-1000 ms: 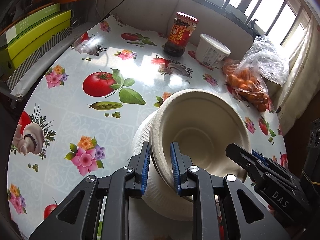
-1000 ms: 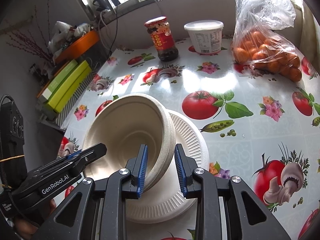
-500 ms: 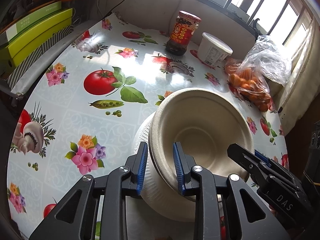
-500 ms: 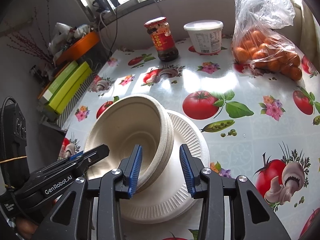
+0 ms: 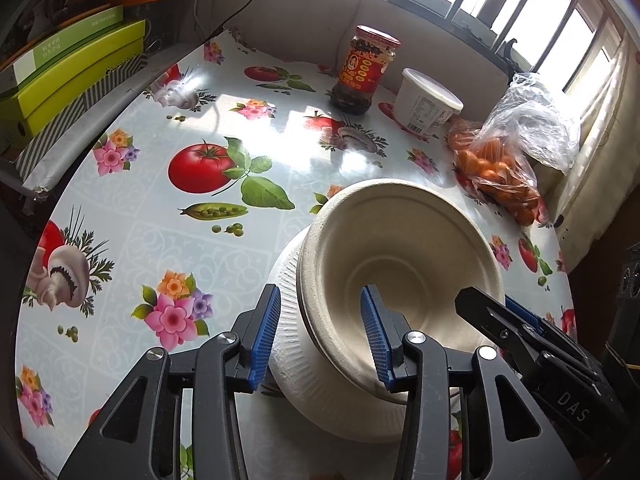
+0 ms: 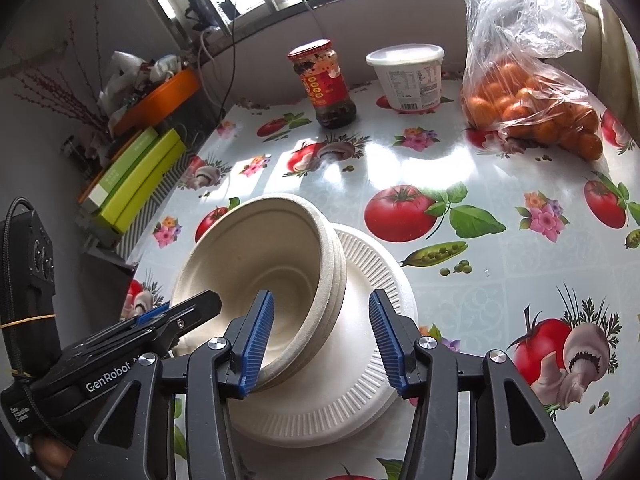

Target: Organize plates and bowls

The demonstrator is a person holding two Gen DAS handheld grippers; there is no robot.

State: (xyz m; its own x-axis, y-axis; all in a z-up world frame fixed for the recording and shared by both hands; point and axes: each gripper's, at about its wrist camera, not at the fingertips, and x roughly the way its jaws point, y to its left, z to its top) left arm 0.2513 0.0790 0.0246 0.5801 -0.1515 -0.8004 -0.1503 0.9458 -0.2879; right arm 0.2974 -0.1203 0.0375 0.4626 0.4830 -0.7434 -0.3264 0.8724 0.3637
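Observation:
A stack of beige paper bowls [image 5: 400, 264] [image 6: 260, 264] rests on a stack of white ribbed paper plates [image 5: 292, 320] [image 6: 372, 360] near the table's front edge. My left gripper [image 5: 320, 336] straddles the bowls' left rim, one blue pad inside and one outside. Its jaws are opening, and neither pad presses on the rim. My right gripper [image 6: 322, 340] straddles the opposite rim the same way, jaws opening and pads clear of the bowls. Each gripper also shows in the other's view, the right gripper [image 5: 488, 308] and the left gripper [image 6: 192, 312].
At the back stand a red-labelled sauce jar [image 5: 366, 68] [image 6: 324, 84], a white lidded tub [image 5: 426, 104] [image 6: 406, 76] and a plastic bag of oranges [image 5: 500, 168] [image 6: 528, 108]. Green boxes [image 5: 68, 76] [image 6: 136, 176] line the left side. The table wears a flowered oilcloth [image 5: 160, 240].
Both grippers' jaws have spread apart and come off the bowls' rim. The bowl stack has settled lower onto the plates. Neither hand has shifted.

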